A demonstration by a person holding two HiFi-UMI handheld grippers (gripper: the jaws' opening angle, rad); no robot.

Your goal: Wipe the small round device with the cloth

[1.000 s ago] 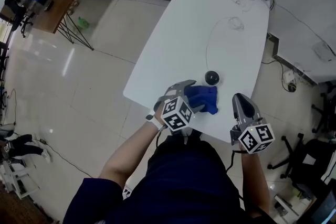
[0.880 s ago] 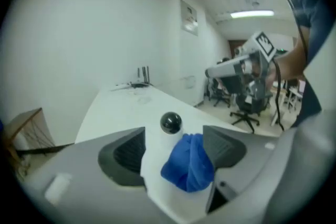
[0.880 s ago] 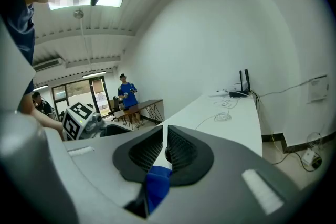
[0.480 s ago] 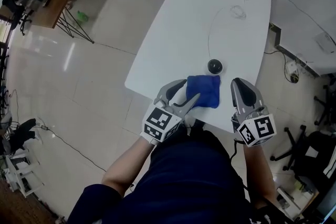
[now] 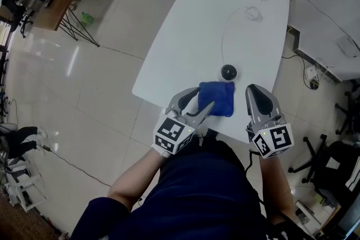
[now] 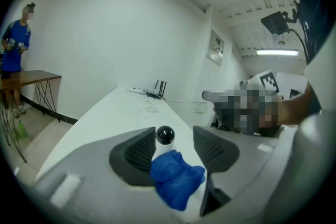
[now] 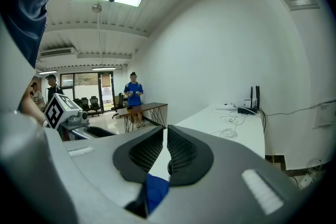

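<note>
Pulled back toward six o'clock since a second ago, our left gripper [image 5: 203, 98] has just been closing and now clamps the blue cloth [image 5: 220, 99] by its near edge, we judge for carrying; our right gripper [image 5: 254, 90] idles at three o'clock, jaws together, empty; the small round device [image 5: 228, 71] waits at the cloth's one o'clock.

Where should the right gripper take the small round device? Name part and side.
Grip the small round device by the white body under its black dome, coming from the person's right, where the table is bare. The dome is round and may slip; the blue cloth lies at its near side. The right gripper is shut: open it first.
</note>
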